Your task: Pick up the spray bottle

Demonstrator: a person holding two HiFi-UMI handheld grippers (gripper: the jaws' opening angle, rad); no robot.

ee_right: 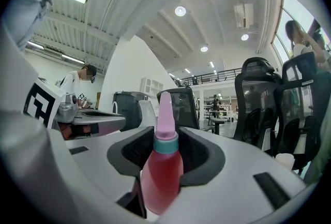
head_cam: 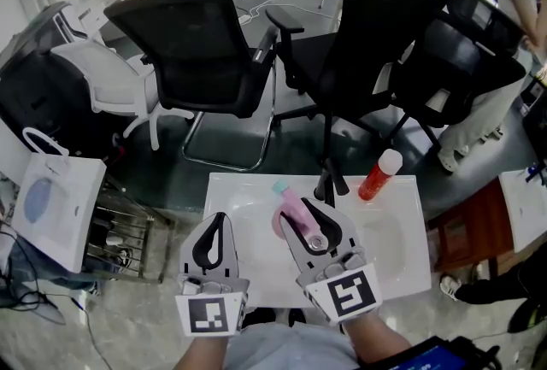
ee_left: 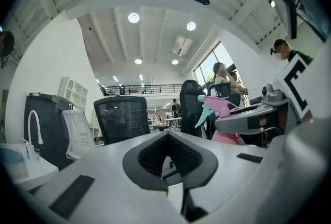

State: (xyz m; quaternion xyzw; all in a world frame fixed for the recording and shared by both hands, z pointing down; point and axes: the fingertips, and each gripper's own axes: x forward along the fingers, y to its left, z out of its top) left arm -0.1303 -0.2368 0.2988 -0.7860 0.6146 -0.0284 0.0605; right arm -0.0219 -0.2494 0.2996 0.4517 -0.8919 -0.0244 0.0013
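Head view. We count two hand-held grippers, one spray bottle, one red bottle, one white counter (head_cam: 395, 261) and three black office chairs (head_cam: 198, 52).
- The pink spray bottle (head_cam: 291, 204) sits over the counter's middle, clamped between the jaws of the right hand-held gripper (head_cam: 301, 216). Its base is hidden behind the jaws, so we cannot tell whether it touches the counter.
- The left hand-held gripper (head_cam: 220, 220) is just left of the spray bottle, with its jaws together and nothing in them.
- The red bottle (head_cam: 379, 176), white-capped, lies tilted to the right of the spray bottle and apart from it.
- The chairs stand beyond the spray bottle, and the rightmost is cut off by the frame edge.

Left gripper view. The pads meet at the tips and hold nothing. To the right we see the spray bottle's pink head and teal trigger. The right hand-held gripper covers the rest.

Right gripper view. One spray bottle stands upright between the pads, nozzle up, with a teal collar. Both pads press its red-pink body, and its bottom is out of sight.
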